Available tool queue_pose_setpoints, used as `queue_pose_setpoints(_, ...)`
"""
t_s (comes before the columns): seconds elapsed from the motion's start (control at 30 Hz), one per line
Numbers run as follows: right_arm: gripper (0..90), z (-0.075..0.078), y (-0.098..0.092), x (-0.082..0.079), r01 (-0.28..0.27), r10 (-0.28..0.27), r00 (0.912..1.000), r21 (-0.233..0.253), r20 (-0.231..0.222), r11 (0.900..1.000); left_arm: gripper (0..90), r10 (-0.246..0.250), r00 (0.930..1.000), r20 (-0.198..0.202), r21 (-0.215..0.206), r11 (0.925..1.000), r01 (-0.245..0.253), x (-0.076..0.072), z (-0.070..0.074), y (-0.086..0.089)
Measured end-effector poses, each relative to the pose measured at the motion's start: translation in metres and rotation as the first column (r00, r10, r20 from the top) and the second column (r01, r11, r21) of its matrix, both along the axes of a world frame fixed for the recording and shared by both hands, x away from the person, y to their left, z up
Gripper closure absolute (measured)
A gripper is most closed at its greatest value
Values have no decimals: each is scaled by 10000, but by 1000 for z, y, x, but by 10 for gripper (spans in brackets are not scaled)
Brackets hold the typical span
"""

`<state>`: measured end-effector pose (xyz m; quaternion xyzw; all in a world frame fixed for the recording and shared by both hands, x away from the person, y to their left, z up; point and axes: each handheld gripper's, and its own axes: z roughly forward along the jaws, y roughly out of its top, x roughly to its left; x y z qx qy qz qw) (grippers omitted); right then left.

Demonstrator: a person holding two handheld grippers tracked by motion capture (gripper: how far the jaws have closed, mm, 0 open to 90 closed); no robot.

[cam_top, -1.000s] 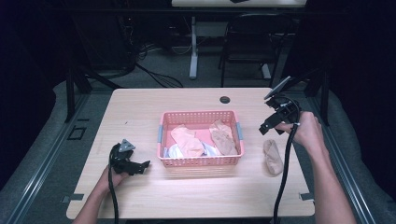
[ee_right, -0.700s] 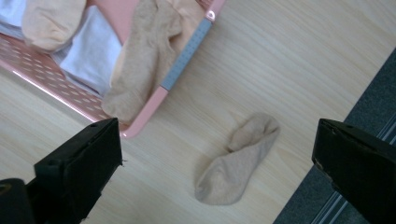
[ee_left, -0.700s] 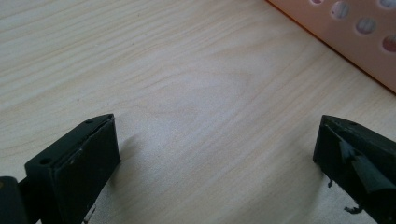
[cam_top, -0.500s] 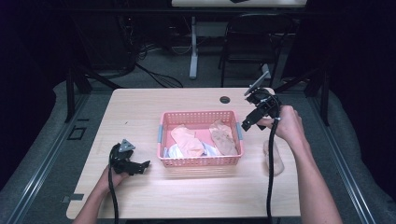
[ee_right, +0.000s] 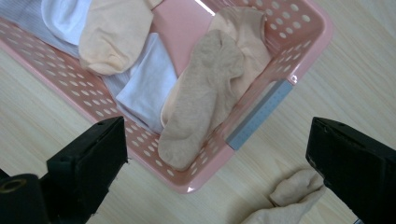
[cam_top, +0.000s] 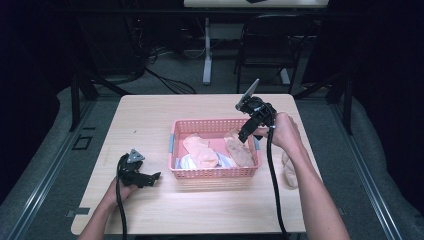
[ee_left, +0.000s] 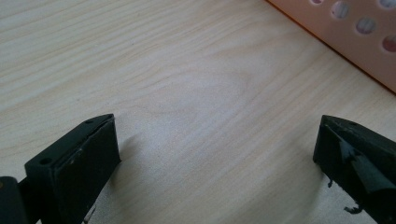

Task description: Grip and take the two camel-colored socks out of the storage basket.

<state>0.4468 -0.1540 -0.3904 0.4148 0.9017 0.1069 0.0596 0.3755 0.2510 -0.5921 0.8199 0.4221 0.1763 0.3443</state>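
While my right gripper (cam_top: 248, 131) hung spread above the pink basket (ee_right: 261, 119), tan sock (ee_right: 201, 100) directly beneath, I judged a shallow descent might snag the rim; left gripper (cam_top: 148, 178) rested spread.

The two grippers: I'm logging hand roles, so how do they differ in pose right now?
The left gripper sits low on the table beside the pink basket; the right gripper is raised over the basket's right end, tilted down toward a tan sock. Both have open jaws holding nothing.
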Motion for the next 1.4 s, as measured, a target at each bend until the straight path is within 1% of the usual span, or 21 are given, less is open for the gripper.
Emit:
queue_pose_setpoints(0.27,88,-8,20,3,-351,350,9993,-91,-134,9993,0,-4,10000,2,2,10000,4,0,0,0)
queue_pose_setpoints(0.43,91,-11,27,4,-537,533,9983,-147,-232,9985,0,-4,10000,3,3,10000,4,0,0,0)
queue_pose_setpoints(0.47,105,-13,29,5,-600,601,9980,22,-220,9982,0,-2,10000,1,1,10000,2,0,0,0)
queue_pose_setpoints(0.6,118,-16,33,5,-633,632,9977,-33,-262,9980,0,-3,10000,3,0,10000,3,0,0,0)
queue_pose_setpoints(0.67,124,-21,33,4,-688,689,9974,49,-210,9976,0,-18,10000,0,1,10000,18,0,0,0)
queue_pose_setpoints(0.7,123,-23,34,4,-711,711,9971,8,-256,9975,0,-21,10000,-5,8,10000,21,0,0,0)
queue_pose_setpoints(0.77,125,-29,34,3,-734,739,9968,179,-313,9971,0,-19,10000,-4,3,10000,19,0,0,0)
queue_pose_setpoints(0.8,126,-32,33,2,-748,753,9965,163,-351,9971,0,-20,10000,-5,4,10000,20,0,0,0)
queue_pose_setpoints(0.87,141,-43,31,0,-682,691,9973,339,-265,9971,0,-17,10000,-4,2,10000,17,0,0,0)
queue_pose_setpoints(0.9,141,-43,31,0,-682,691,9973,339,-265,9971,0,-21,10000,-5,6,10000,21,0,0,0)
queue_pose_setpoints(0.93,142,-50,29,-1,-676,686,9973,362,-275,9971,0,-21,10000,-6,3,10000,21,0,0,0)
queue_pose_setpoints(0.97,142,-50,29,-1,-676,686,9973,362,-275,9971,0,-21,10000,2,-1,10000,21,0,0,0)
queue_pose_setpoints(1.0,142,-57,27,-2,-662,677,9970,394,-374,9970,0,-17,10000,-4,2,10000,17,0,0,0)
queue_pose_setpoints(1.03,142,-57,27,-2,-662,677,9970,394,-374,9970,0,-17,10000,-4,2,10000,17,0,0,0)
queue_pose_setpoints(1.07,143,-65,26,-4,-662,680,9967,407,-442,9970,0,-15,10000,-4,-1,10000,15,0,0,0)
queue_pose_setpoints(1.1,143,-65,26,-4,-662,680,9967,407,-442,9970,0,-15,10000,-4,-1,10000,15,0,0,0)
queue_pose_setpoints(1.13,143,-71,25,-5,-622,657,9958,554,-640,9965,0,-19,10000,-1,-4,10000,19,0,0,0)
queue_pose_setpoints(1.17,143,-71,25,-5,-622,657,9958,554,-640,9965,0,-19,10000,-1,-4,10000,19,0,0,0)
queue_pose_setpoints(1.27,143,-82,21,-7,-643,687,9947,588,-766,9962,0,-22,10000,1,0,10000,22,0,0,0)
queue_pose_setpoints(1.37,144,-86,19,-8,-663,713,9935,574,-885,9961,0,-20,10000,4,0,10000,20,0,0,0)
queue_pose_setpoints(1.4,150,-90,18,-8,-591,646,9935,607,-939,9964,0,-17,10000,-5,2,10000,17,0,0,0)
